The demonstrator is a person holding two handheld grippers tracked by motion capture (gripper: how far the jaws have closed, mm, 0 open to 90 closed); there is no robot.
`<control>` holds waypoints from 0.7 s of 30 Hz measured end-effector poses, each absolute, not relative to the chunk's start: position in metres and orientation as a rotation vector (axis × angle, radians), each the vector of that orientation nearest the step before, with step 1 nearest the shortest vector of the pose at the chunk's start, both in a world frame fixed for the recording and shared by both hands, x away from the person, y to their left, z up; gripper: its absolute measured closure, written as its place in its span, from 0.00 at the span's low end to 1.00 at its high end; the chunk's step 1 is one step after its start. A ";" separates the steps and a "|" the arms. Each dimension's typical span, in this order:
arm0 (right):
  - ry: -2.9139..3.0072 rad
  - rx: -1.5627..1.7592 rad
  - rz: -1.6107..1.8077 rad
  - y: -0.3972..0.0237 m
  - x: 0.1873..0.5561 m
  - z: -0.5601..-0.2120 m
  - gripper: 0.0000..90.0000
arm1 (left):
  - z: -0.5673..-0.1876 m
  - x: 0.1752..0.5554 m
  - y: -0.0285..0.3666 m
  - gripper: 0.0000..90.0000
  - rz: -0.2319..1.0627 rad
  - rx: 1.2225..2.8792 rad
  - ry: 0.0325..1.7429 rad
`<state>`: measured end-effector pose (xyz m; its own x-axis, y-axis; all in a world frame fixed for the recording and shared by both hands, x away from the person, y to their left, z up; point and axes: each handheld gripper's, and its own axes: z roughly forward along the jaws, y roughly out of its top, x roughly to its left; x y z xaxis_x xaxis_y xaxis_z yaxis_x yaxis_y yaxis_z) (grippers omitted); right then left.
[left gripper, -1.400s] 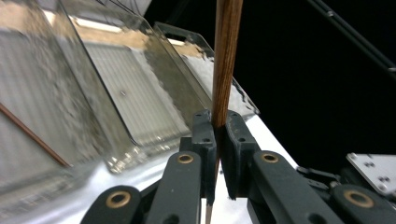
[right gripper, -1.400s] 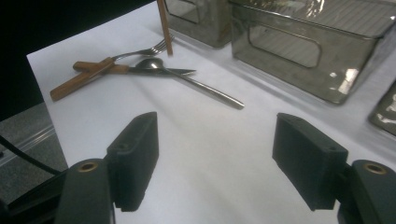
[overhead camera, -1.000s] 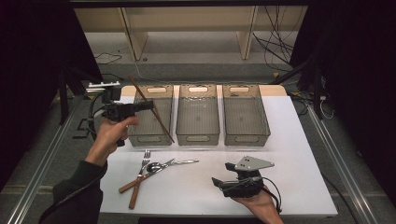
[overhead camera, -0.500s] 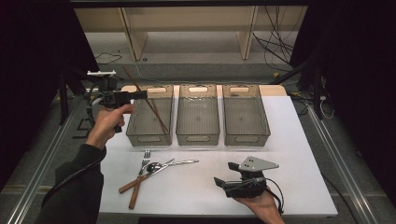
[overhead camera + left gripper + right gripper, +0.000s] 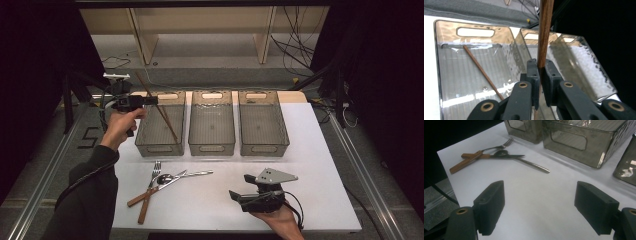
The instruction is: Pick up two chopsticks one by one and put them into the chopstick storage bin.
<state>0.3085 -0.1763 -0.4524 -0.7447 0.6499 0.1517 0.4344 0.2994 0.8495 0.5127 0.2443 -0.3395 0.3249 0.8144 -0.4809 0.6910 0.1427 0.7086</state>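
My left gripper (image 5: pixel 154 100) hangs over the far left corner of the left clear bin (image 5: pixel 150 148), shut on a brown chopstick (image 5: pixel 544 30) that passes upright between its jaws. In the high view the held chopstick (image 5: pixel 142 82) slants up past the gripper. A second chopstick (image 5: pixel 480 68) lies slanted on that bin's floor. My right gripper (image 5: pixel 240 186) rests in a hand on the white table near the front edge. Its jaws (image 5: pixel 539 207) stand wide open over bare table.
A middle bin (image 5: pixel 212 148) and a right bin (image 5: pixel 264 148) stand beside the left one. A fork (image 5: pixel 499 146), a spoon and wooden-handled cutlery (image 5: pixel 150 192) lie crossed at the front left. The table edge (image 5: pixel 235 227) runs close to the right hand.
My left gripper has carried the chopstick left and toward the far side, from over the bin's middle to its far left corner. The right gripper has stayed put.
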 end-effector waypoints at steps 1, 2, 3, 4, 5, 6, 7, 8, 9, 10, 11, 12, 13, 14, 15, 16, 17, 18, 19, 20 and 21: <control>2.344 0.996 1.425 -0.176 0.309 -0.453 0.28 | -0.341 0.514 0.244 0.94 0.162 1.593 1.411; 2.343 0.995 1.424 -0.176 0.308 -0.453 0.28 | -0.343 0.515 0.244 0.94 0.159 1.592 1.418; 2.343 0.994 1.425 -0.176 0.308 -0.452 0.28 | -0.345 0.516 0.243 0.94 0.152 1.583 1.424; 2.340 0.999 1.431 -0.176 0.308 -0.452 0.28 | -0.347 0.517 0.243 0.94 0.149 1.588 1.429; 2.339 0.996 1.432 -0.176 0.308 -0.452 0.28 | -0.349 0.518 0.243 0.94 0.145 1.590 1.432; 2.341 0.995 1.431 -0.176 0.308 -0.452 0.28 | -0.352 0.518 0.242 0.94 0.140 1.591 1.435; 2.342 0.994 1.430 -0.176 0.308 -0.452 0.28 | -0.354 0.519 0.242 0.94 0.134 1.591 1.440; 2.340 0.996 1.430 -0.176 0.308 -0.452 0.28 | -0.357 0.520 0.242 0.94 0.130 1.597 1.444; 2.344 0.996 1.427 -0.176 0.308 -0.452 0.28 | -0.359 0.521 0.241 0.94 0.130 1.602 1.451; 2.344 0.996 1.427 -0.176 0.308 -0.452 0.28 | -0.361 0.521 0.241 0.94 0.129 1.608 1.457; 2.343 0.996 1.426 -0.176 0.308 -0.452 0.28 | -0.363 0.522 0.241 0.94 0.124 1.608 1.462; 2.339 0.996 1.429 -0.176 0.308 -0.452 0.28 | -0.366 0.523 0.241 0.94 0.117 1.607 1.469; 2.343 0.997 1.429 -0.176 0.308 -0.452 0.28 | -0.367 0.523 0.241 0.94 0.114 1.609 1.470; 2.342 0.997 1.430 -0.176 0.308 -0.452 0.28 | -0.369 0.523 0.241 0.94 0.110 1.609 1.473; 2.341 0.997 1.429 -0.177 0.308 -0.452 0.28 | -0.371 0.523 0.240 0.94 0.108 1.614 1.475; 2.341 0.997 1.429 -0.177 0.308 -0.452 0.28 | -0.372 0.523 0.240 0.94 0.101 1.617 1.478; 2.341 0.997 1.429 -0.177 0.308 -0.452 0.28 | -0.373 0.523 0.240 0.94 0.097 1.613 1.481; 2.341 0.997 1.429 -0.177 0.308 -0.452 0.28 | -0.374 0.523 0.240 0.94 0.093 1.616 1.482; 2.343 0.995 1.426 -0.177 0.308 -0.452 0.28 | -0.375 0.523 0.239 0.94 0.086 1.615 1.481; 2.342 0.997 1.427 -0.176 0.308 -0.452 0.28 | -0.376 0.523 0.238 0.94 0.082 1.622 1.480; 2.343 0.996 1.425 -0.176 0.308 -0.452 0.28 | -0.377 0.523 0.236 0.94 0.080 1.629 1.479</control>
